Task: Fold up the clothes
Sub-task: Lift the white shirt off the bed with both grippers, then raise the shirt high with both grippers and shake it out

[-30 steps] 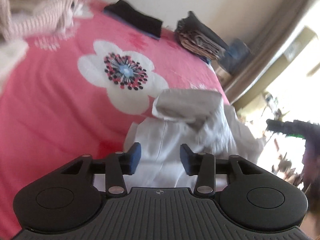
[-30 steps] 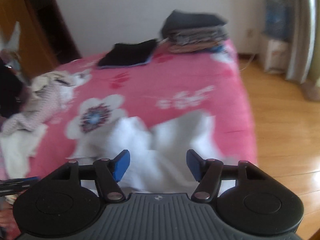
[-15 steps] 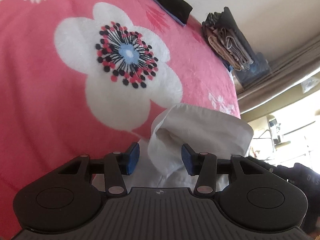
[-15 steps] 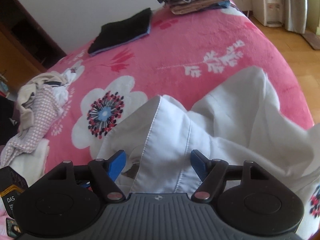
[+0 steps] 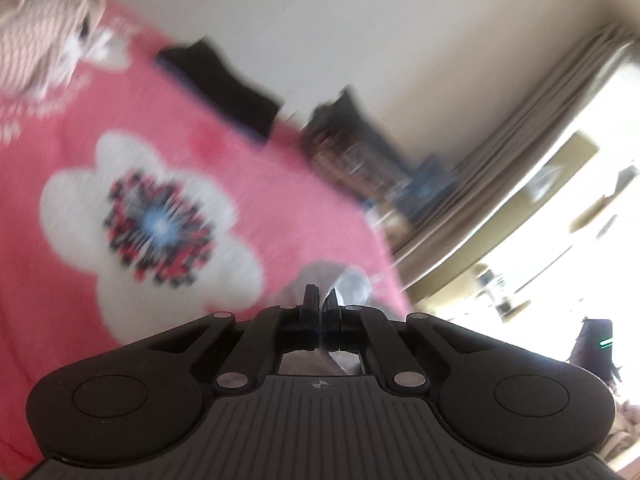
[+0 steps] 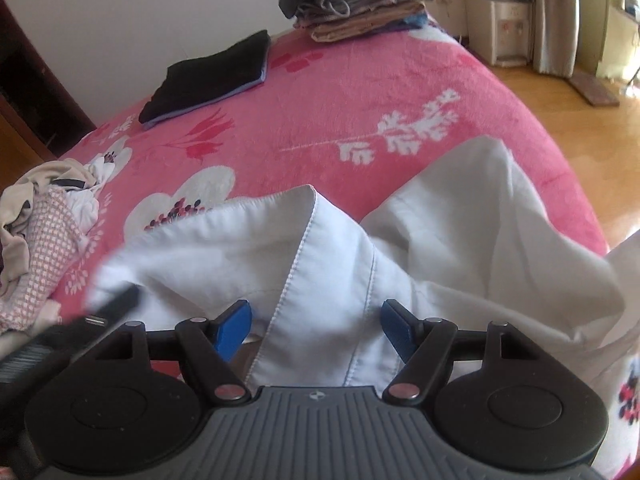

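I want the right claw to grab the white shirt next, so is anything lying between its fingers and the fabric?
Nothing visible does. The right claw stands open with the white shirt already bulging up between its blue pads, no other item over it. The left claw is shut on another part of the shirt, off to the side.

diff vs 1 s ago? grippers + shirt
Left gripper has shut on the white shirt's edge, which stood between open jaws before. Right gripper came down over the shirt, jaws open around a seamed fold. Unchanged: black garment, folded stack, unfolded pile.
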Demonstrator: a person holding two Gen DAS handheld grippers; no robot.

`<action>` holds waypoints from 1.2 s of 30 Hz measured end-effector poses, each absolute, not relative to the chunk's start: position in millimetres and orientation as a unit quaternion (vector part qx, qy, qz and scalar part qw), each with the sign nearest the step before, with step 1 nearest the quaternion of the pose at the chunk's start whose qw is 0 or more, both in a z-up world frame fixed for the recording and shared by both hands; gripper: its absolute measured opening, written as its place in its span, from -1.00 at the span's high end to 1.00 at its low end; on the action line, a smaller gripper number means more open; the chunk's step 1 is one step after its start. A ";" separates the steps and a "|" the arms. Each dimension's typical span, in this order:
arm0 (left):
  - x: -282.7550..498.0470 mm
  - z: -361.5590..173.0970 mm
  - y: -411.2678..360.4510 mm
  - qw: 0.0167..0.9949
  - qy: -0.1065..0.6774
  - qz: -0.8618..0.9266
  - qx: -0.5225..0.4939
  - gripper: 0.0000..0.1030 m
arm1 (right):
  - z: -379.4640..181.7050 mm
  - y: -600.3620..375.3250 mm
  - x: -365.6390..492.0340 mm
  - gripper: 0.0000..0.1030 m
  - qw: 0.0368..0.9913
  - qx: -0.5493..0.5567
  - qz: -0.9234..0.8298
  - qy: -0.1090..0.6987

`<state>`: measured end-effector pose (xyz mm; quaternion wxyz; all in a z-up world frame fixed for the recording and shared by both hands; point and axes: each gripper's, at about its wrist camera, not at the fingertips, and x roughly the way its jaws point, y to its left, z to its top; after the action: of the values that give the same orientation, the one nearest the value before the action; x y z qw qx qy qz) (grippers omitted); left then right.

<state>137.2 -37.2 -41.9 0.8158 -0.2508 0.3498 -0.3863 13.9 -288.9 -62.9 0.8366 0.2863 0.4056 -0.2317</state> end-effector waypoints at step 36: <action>23.3 197.1 73.7 0.940 0.013 -0.326 -0.101 1.00 | 160.9 -231.7 -113.5 0.82 0.958 -0.164 -0.225 0.071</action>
<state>23.3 73.7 197.1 0.9399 -0.1014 0.0131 -0.3259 -113.5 -231.7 160.9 0.9579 -0.1637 0.0714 -0.2249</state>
